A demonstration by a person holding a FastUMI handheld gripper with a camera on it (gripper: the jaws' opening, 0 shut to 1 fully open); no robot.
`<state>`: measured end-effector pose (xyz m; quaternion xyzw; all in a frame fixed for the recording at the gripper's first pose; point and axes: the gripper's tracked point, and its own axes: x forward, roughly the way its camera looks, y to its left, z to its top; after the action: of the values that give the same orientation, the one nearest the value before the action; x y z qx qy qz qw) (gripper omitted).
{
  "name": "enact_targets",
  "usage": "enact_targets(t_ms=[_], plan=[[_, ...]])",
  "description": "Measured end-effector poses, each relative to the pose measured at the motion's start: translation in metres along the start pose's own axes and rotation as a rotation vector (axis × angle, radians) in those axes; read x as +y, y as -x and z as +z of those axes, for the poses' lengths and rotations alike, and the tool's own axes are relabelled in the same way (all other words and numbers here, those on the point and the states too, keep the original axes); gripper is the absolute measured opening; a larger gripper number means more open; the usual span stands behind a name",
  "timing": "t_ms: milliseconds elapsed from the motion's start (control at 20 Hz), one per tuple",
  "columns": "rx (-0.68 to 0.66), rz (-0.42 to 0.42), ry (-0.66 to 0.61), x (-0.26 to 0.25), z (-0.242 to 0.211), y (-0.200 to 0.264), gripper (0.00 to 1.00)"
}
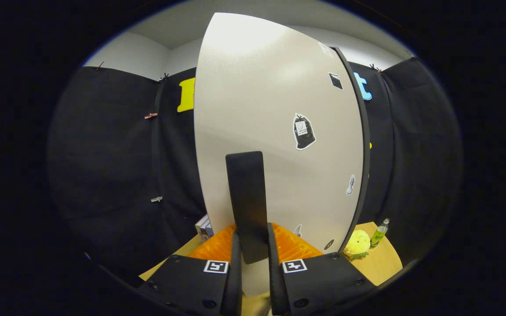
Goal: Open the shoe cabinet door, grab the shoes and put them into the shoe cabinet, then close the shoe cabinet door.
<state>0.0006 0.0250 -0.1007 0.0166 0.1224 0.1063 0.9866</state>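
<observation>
The jaws (255, 259) are closed on the black handle (246, 202) of the shoe cabinet door (275, 131), one finger pressing on each side of the handle's lower end. The handle stands upright and rises from between the fingers (234, 272) against the pale, off-white door panel, which looms directly ahead and carries several stickers: a black bag-shaped one (303, 131) to the right of the handle, a small black square one (335, 80) higher up, and a small pale figure (350, 184) lower down near the door's dark right edge. Behind the fingers, orange ribbed parts of the gripper body (294, 248) show on both sides of the handle. The wooden tabletop (378, 263) lies below. Toward its far right corner, past the door's edge, sits a yellow plush toy (357, 243), with a small green bottle (380, 234) standing just beside it. On the left, near the far edge of the tabletop, a small box (203, 227) stands beside the door.
</observation>
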Motion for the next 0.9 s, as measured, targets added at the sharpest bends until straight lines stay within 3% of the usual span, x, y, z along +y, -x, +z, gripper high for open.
enact_targets(t_ms=[400, 900], plan=[[-0.007, -0.069, -0.012, -0.042, -0.002, 0.046, 0.29], [-0.034, -0.278, -0.072, -0.11, -0.005, 0.098, 0.29]])
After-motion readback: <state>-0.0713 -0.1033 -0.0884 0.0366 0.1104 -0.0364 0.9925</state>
